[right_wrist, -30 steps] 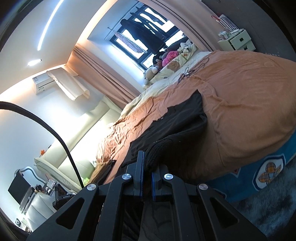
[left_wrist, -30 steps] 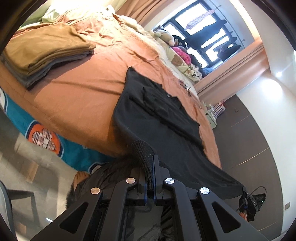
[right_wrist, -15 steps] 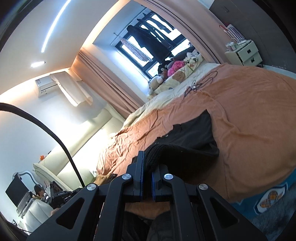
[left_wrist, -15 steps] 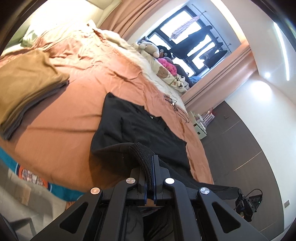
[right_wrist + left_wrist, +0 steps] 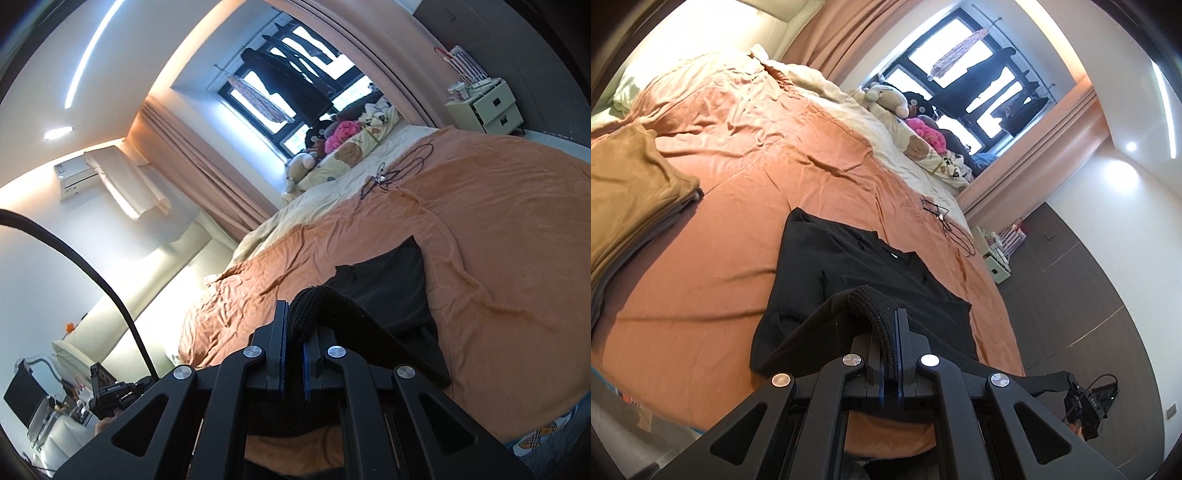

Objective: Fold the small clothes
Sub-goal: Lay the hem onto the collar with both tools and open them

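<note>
Your left gripper (image 5: 891,325) and right gripper (image 5: 293,325) each pinched the shirt's (image 5: 849,266) ribbed hem (image 5: 875,306). Its collar (image 5: 897,256) lay at twelve o'clock, long axis running straight away from you.

Black garment (image 5: 857,269) with a black ribbed knit hem (image 5: 879,314), lying on an orange-brown bedspread (image 5: 746,192) whose far part is cream (image 5: 827,92). Stack of folded clothes (image 5: 624,192): tan pieces on top, grey pieces beneath. Black grippers, left (image 5: 891,325) and right (image 5: 293,325), each with blue pads and silver round screw heads. Pillow (image 5: 354,151): cream, printed with brown bear figures. Plush toy (image 5: 345,131): bright pink. Curtains (image 5: 207,173): dusty pink. Bedside cabinet (image 5: 487,109): pale cream with dark handle slots. Thin cord (image 5: 945,221) on the bedspread: black. Wall panelling (image 5: 1082,295): dark grey-brown.
</note>
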A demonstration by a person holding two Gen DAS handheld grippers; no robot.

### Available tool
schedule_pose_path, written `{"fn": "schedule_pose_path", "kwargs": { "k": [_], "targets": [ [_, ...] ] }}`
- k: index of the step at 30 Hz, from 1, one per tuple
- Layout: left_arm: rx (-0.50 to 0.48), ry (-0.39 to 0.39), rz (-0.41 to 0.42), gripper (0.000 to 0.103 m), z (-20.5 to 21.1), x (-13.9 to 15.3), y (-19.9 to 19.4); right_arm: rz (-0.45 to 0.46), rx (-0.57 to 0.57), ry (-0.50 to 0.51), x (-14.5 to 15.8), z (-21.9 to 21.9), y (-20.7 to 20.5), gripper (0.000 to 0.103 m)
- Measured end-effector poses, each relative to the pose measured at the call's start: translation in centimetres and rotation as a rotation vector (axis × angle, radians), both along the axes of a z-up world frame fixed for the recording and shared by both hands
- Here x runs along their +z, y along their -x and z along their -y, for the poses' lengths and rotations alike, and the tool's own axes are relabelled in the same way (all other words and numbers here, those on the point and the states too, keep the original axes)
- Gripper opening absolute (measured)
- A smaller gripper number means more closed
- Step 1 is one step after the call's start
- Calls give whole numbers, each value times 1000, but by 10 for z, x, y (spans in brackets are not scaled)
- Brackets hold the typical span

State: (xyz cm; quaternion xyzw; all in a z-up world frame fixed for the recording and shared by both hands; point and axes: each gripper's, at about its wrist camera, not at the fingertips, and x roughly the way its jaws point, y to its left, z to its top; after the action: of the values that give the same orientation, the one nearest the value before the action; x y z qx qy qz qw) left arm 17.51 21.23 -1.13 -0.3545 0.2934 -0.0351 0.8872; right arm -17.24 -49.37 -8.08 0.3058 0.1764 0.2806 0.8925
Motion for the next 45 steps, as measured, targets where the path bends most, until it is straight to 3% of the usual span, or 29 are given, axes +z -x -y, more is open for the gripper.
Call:
{"fn": "schedule_pose_path", "kwargs": {
  "k": [19, 29, 38, 42, 43, 44, 45],
  "targets": [
    [24, -34, -103, 3, -37, -33, -148, -122, -6, 115, 41, -50, -150, 3],
    [30, -46, -220, 3, -53, -83, -215, -239, -40, 186, 38, -81, -224, 3],
    [35, -71, -355, 4, -57, -138, -259, -355, -72, 285, 20, -108, -263, 4],
    [14, -102, -417, 12, -54, -148, -264, -408, -66, 372, 20, -118, -267, 7],
    [11, -104, -414, 15, -55, -147, -262, -407, -56, 389, 24, -121, -264, 12],
    [12, -108, -412, 23, -55, -146, -260, -399, -55, 397, 28, -122, -262, 24],
    [24, -131, -415, 41, -56, -142, -256, -389, -57, 404, 32, -123, -258, 34]
  ]
}}
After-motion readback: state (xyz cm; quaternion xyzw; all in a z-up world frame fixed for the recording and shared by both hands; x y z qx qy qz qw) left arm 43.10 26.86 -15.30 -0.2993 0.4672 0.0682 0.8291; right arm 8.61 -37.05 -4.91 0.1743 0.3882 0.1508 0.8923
